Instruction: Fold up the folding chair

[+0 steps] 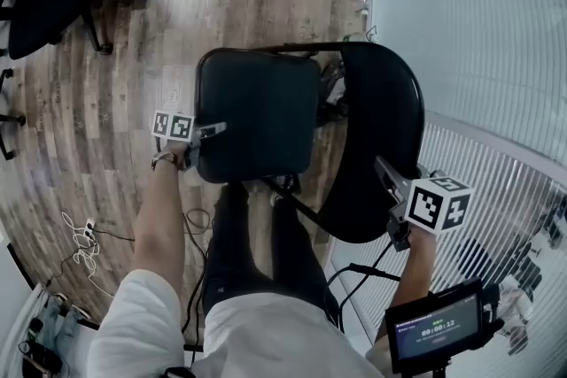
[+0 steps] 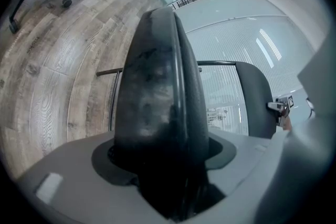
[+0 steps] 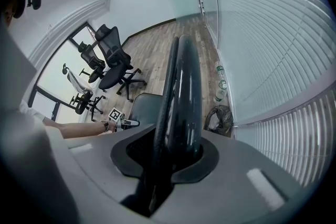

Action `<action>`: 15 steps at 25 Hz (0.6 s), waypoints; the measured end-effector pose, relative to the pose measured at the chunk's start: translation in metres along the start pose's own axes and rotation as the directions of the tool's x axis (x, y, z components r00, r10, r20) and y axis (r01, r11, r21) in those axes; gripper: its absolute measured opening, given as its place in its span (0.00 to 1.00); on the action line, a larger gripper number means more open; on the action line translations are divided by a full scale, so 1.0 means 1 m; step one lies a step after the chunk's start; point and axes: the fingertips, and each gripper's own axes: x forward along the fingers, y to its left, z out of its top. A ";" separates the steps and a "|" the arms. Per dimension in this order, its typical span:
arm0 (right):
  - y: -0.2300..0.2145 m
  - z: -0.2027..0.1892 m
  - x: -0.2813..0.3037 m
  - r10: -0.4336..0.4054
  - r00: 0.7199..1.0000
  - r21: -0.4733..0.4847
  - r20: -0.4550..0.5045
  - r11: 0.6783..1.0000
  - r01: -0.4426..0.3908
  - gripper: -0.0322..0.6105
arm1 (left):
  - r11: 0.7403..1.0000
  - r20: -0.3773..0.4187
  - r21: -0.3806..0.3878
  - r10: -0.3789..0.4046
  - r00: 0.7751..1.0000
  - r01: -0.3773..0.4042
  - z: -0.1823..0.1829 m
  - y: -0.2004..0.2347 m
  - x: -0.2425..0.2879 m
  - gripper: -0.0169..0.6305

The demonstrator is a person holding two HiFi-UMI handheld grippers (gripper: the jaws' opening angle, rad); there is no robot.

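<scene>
One black folding chair [image 1: 306,102]: square padded seat [image 1: 255,115], rounded backrest [image 1: 381,137]

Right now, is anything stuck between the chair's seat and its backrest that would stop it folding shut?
Nothing visible does. Between the seat and the backrest, the head view shows only the chair's own frame and floor.

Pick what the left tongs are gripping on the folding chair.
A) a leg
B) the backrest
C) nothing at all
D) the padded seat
D: the left tongs are clamped on the edge of the padded seat, which fills the gap between the jaws in the left gripper view. The right tongs hold the backrest.
</scene>
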 end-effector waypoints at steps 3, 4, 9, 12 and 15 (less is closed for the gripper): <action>0.001 0.000 0.002 0.036 0.999 -0.001 -0.006 0.999 -0.036 0.20 | 1.000 -0.009 0.001 0.017 1.000 -0.017 0.000 -0.002 0.003 0.50; 0.001 0.000 0.002 0.044 0.999 -0.002 -0.005 0.999 -0.044 0.20 | 1.000 -0.010 0.003 0.023 1.000 -0.023 0.000 -0.003 0.004 0.50; -0.006 0.003 -0.005 -0.014 1.000 -0.006 -0.001 1.000 0.014 0.16 | 0.998 -0.010 0.007 0.057 0.998 -0.057 0.001 -0.017 0.006 0.50; -0.003 0.004 -0.007 -0.022 1.000 -0.007 -0.002 1.000 0.022 0.16 | 0.997 -0.005 0.010 0.080 0.997 -0.080 0.001 -0.021 0.006 0.50; 0.000 0.007 -0.009 -0.032 0.999 -0.008 -0.003 0.999 0.032 0.16 | 0.996 -0.007 0.014 0.089 0.996 -0.089 0.003 -0.026 0.006 0.50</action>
